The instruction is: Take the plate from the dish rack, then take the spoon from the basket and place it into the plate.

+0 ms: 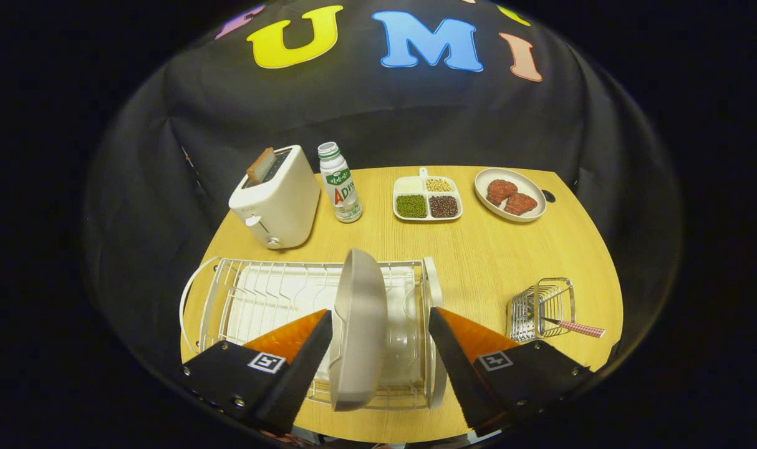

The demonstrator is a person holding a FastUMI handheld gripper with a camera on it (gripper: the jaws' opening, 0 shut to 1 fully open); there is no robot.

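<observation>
A pale grey plate (360, 330) stands on edge in the white wire dish rack (260, 293), near the rack's right end. My gripper (380, 313) is open around it. The left finger lies close against the plate's left face, and the right finger stands well clear of its other side. To the right of the rack sits a small wire basket (540, 308). A spoon (575, 327) with a red-checked handle pokes out of it toward the table's right edge.
On the wooden table (478, 262), beyond the rack, stand a white toaster (277, 199) with a slice of toast, a milk bottle (340, 184), a divided tray of beans (427, 198) and a plate of meat pieces (510, 194). Bare tabletop lies between rack and basket.
</observation>
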